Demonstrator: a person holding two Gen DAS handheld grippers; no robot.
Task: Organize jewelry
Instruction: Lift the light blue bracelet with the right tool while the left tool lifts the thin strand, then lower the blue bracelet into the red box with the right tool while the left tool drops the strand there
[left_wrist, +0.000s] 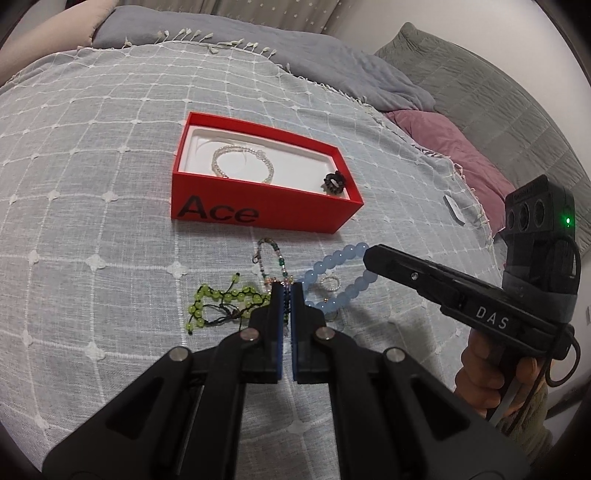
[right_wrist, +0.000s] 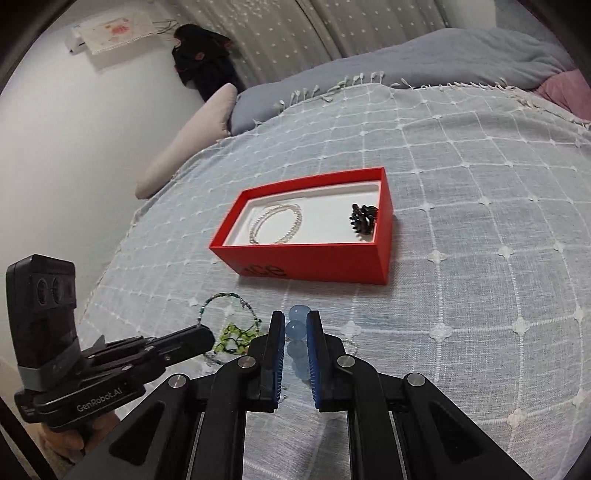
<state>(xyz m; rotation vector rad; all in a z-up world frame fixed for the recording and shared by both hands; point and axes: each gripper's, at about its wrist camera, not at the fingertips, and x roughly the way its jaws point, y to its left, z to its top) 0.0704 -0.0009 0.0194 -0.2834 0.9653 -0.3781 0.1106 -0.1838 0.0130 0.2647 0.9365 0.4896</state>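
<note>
A red "Ace" box (left_wrist: 258, 206) (right_wrist: 314, 262) lies open on the bed, holding a pearl bracelet (left_wrist: 242, 162) (right_wrist: 277, 223) and a dark beaded bracelet (left_wrist: 334, 182) (right_wrist: 362, 218). In front of it lie a multicoloured bead chain (left_wrist: 271, 258) (right_wrist: 225, 301), a green bead bracelet (left_wrist: 218, 301) (right_wrist: 234, 338), a light blue bead bracelet (left_wrist: 332, 271) (right_wrist: 297, 332) and a small ring (left_wrist: 330, 283). My left gripper (left_wrist: 287, 295) is shut on the bead chain's near end. My right gripper (right_wrist: 297, 325) (left_wrist: 369, 258) is shut on the blue bead bracelet.
The bed is covered by a grey checked blanket (left_wrist: 92, 184) (right_wrist: 480, 221) with a fringed edge. Pillows and folded bedding lie behind it: grey (left_wrist: 258, 44), purple (left_wrist: 450, 147), pink (right_wrist: 192, 136). A wall is at the left in the right wrist view.
</note>
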